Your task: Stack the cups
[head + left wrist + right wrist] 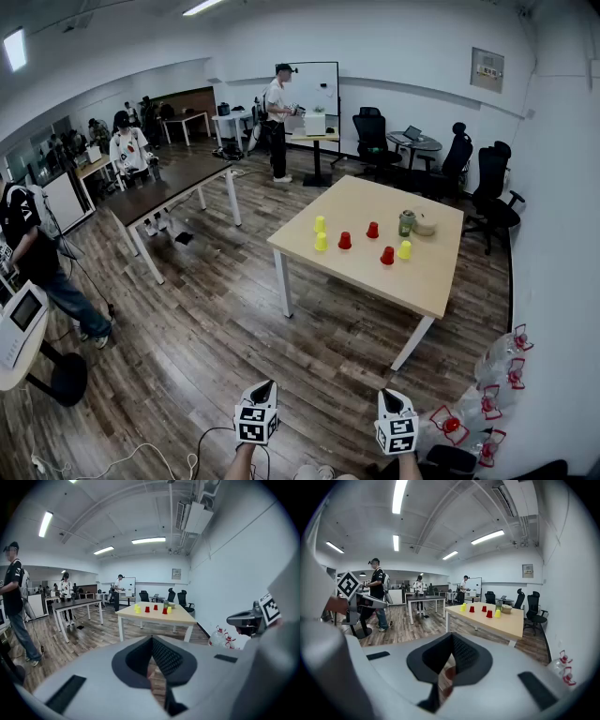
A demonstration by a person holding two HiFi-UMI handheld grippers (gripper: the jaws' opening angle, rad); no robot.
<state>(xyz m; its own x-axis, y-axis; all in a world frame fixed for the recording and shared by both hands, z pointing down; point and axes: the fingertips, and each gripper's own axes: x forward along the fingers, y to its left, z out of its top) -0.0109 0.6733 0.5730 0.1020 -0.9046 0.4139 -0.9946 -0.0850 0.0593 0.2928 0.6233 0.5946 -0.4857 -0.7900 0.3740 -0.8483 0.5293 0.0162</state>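
We have stacked nothing yet: the cups (344, 240) stand singly on the far table (441, 277) (left gripper (263, 387) and right gripper (391, 398) both closed, empty).

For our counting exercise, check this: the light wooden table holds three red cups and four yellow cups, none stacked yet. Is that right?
No. The head view shows three yellow cups, not four. They stand with three red cups on the light wooden table, none stacked yet.
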